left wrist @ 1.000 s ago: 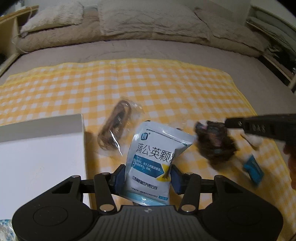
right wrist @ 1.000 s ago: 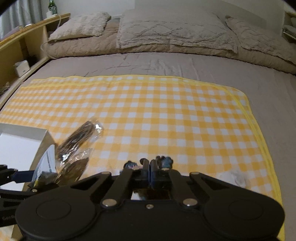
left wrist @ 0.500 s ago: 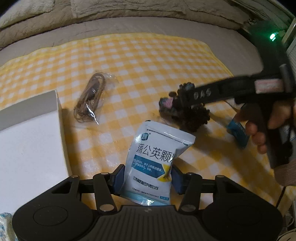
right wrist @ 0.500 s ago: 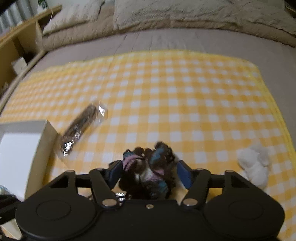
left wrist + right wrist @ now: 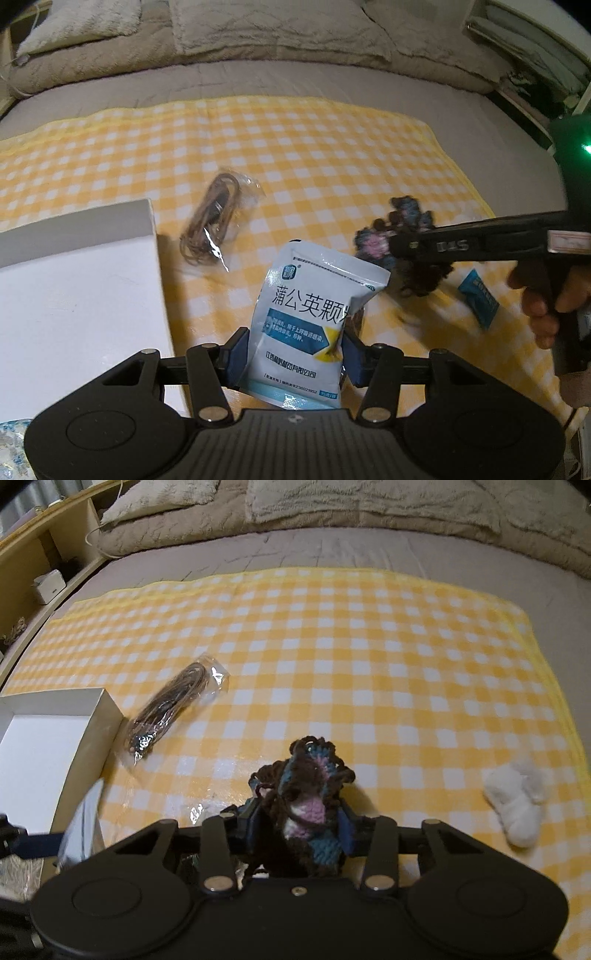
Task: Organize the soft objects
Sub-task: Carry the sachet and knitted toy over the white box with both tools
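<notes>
My left gripper (image 5: pixel 293 354) is shut on a white and blue medicine pouch (image 5: pixel 314 317) with Chinese print, held above the yellow checked cloth (image 5: pixel 295 147). My right gripper (image 5: pixel 301 825) is shut on a dark knitted piece (image 5: pixel 304 797) of brown, blue and pink yarn, lifted off the cloth. In the left wrist view that knitted piece (image 5: pixel 402 236) hangs from the right gripper's fingers (image 5: pixel 461 243), just right of the pouch. A white open box (image 5: pixel 74 280) sits at the left, beside the left gripper; it also shows in the right wrist view (image 5: pixel 48 753).
A clear bag of brown cord (image 5: pixel 216 218) lies on the cloth next to the box, also in the right wrist view (image 5: pixel 173 705). A small blue packet (image 5: pixel 478 299) lies at the right. A white cotton wad (image 5: pixel 517 808) lies near the cloth's right edge. Pillows (image 5: pixel 277 26) lie at the back.
My right gripper closed on the knitted piece and lifted it off the cloth. My left gripper kept hold of the pouch and shifted a little over the cloth.
</notes>
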